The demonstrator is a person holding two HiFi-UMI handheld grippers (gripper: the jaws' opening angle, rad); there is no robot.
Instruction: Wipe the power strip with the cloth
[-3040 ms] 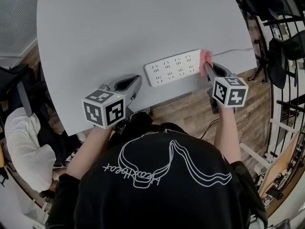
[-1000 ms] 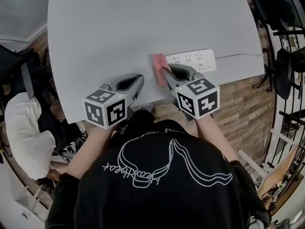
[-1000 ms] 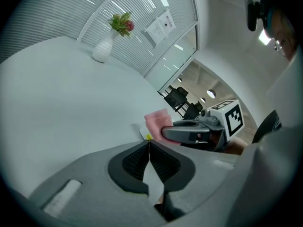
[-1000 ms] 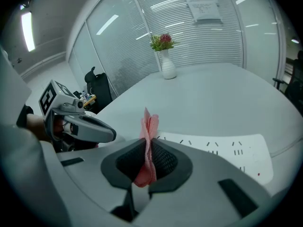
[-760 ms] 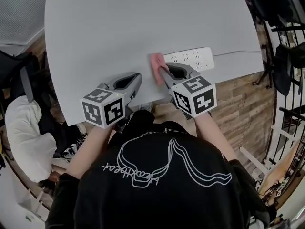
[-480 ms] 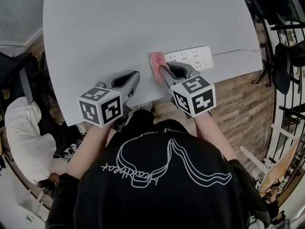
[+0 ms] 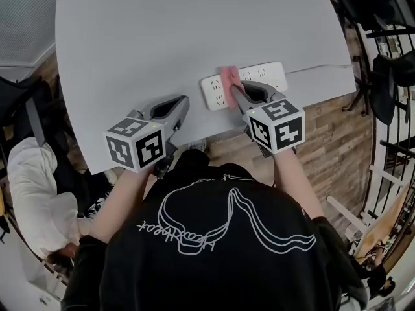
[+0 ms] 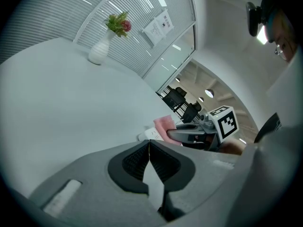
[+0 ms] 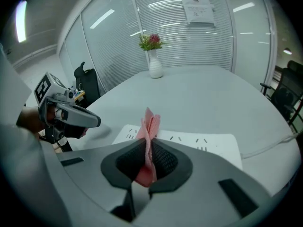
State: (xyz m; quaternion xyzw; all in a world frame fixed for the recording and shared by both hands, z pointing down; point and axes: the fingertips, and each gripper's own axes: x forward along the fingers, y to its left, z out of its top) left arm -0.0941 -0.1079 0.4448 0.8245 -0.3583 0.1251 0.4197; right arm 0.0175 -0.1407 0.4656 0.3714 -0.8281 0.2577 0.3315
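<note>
A white power strip (image 7: 269, 75) lies near the front edge of the grey table (image 7: 162, 37). My right gripper (image 7: 233, 92) is shut on a folded pink cloth (image 7: 228, 78), which rests on the left part of the strip. In the right gripper view the cloth (image 9: 150, 124) stands up between the shut jaws of my right gripper (image 9: 147, 150), with the strip (image 9: 203, 143) just beyond. My left gripper (image 7: 176, 109) sits shut and holds nothing, left of the strip over the table edge. The left gripper view shows my left gripper (image 8: 149, 148) with its jaws touching, and the cloth (image 8: 165, 125) beyond.
The strip's cord (image 7: 318, 68) runs right along the table. A white vase with flowers (image 9: 154, 63) stands at the far side. Black chairs (image 7: 389, 18) and a metal rack are at the right. Wooden floor (image 7: 324, 135) lies past the front edge.
Three seconds ago the cloth was at the strip's right end, a second ago at its left end. Now the right gripper has slid it right, baring the left end. The left gripper stayed put.
</note>
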